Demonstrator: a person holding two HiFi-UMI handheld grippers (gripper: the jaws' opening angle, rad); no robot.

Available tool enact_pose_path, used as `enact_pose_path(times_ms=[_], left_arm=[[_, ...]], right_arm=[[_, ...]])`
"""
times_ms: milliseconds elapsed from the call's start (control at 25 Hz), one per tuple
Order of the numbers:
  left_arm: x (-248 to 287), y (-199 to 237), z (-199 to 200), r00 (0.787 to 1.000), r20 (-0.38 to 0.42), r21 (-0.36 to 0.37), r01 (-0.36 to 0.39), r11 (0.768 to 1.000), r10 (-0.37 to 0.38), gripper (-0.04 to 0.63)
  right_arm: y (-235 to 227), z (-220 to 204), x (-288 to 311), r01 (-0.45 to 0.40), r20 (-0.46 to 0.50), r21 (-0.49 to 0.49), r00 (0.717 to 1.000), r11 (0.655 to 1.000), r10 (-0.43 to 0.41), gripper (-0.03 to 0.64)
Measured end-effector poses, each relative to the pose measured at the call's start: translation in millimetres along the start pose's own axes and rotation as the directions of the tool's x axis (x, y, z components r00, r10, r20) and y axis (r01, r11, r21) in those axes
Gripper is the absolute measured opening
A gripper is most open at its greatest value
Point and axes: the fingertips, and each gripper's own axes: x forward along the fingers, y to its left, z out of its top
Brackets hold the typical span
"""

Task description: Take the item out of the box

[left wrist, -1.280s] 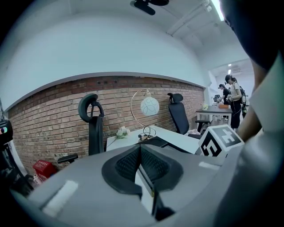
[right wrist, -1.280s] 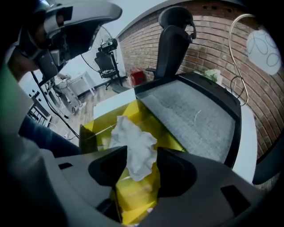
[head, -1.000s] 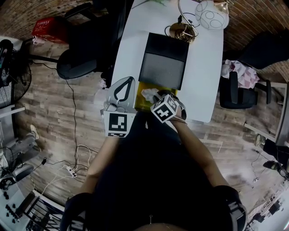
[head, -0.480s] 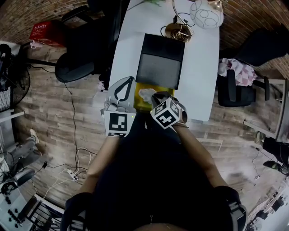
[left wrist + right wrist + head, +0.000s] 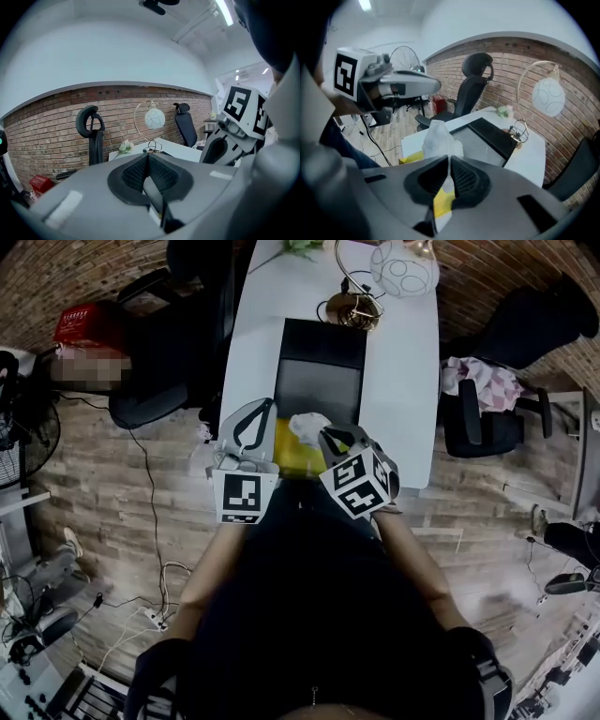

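Note:
A yellow box (image 5: 292, 454) lies at the near edge of the white table (image 5: 403, 381). A white tissue (image 5: 307, 426) rises out of it. My right gripper (image 5: 323, 435) is over the box, and its jaws have just been closing, with the tissue between them. In the right gripper view the pads (image 5: 464, 178) pinch the tissue (image 5: 438, 138), and the yellow box (image 5: 410, 157) shows below. My left gripper (image 5: 271, 404) hangs at the box's left side, its tips together. In the left gripper view the left gripper (image 5: 148, 157) holds nothing that I can see.
A flat black and grey case (image 5: 319, 371) lies on the table beyond the box. A globe lamp (image 5: 403, 268) and cables stand at the far end. Office chairs (image 5: 150, 390) flank the table, with a red crate (image 5: 80, 324) on the floor at left.
My right gripper has risen with the tissue, drawing it up from the yellow box. The left gripper has stayed beside the box.

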Motion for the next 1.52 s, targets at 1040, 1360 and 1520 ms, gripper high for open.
enact_pose_path(times_ms=[1040, 1360, 1520], left_arm=[[-14.6, 22.9, 135.4, 0.971, 0.238, -0.032, -0.011, 0.999, 0.019, 0.009], [-33.0, 29.5, 163.9, 0.954, 0.298, -0.01, -0.023, 1.0, 0.025, 0.009], [-40.0, 23.9, 157.7, 0.953, 0.304, -0.013, -0.01, 1.0, 0.014, 0.009]], right_arm=[[-107.9, 116.2, -188.7, 0.51, 0.541, 0.321, 0.593, 0.798, -0.597, 0.026], [-106.4, 131.0, -226.6, 0.482, 0.604, 0.453, 0.453, 0.75, -0.656, 0.026], [-95.8, 121.6, -224.4, 0.47, 0.595, 0.48, 0.446, 0.741, -0.669, 0.026]])
